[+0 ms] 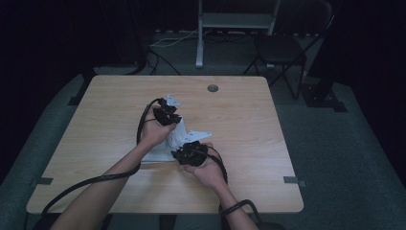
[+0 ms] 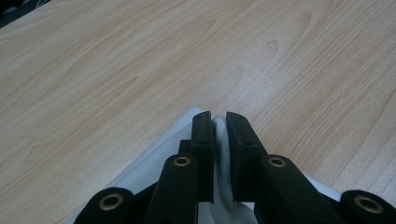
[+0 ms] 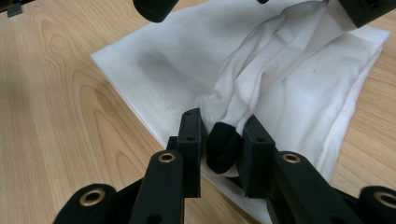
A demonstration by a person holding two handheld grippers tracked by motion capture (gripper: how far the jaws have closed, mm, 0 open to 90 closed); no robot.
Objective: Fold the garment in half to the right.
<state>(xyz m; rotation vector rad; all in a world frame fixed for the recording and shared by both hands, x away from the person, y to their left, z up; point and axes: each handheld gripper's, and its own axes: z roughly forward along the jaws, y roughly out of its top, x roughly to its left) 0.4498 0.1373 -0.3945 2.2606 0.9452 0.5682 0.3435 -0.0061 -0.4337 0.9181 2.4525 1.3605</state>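
Cloth (image 1: 165,149), white and soft, lay folded near the middle of the pale wood-grain counter (image 1: 249,139) as a person worked it with two hand-held tools. The left gripper (image 1: 168,114), at about eleven o'clock from the heap, had its black fingers (image 2: 204,140) nearly closed, pinching a thin raised fold. The right gripper (image 1: 190,153), at about five o'clock, had its fingers (image 3: 190,140) slightly wider apart, clamped on a bunched ridge of the same fabric with a small dark piece (image 3: 223,147) caught between them; what that piece was could not be told. The lifted ridge ran from five to eleven o'clock between the two grips, so any pull apart would likely draw it taut along that line. A stitched hem (image 3: 140,88) edged the flat layer beneath.
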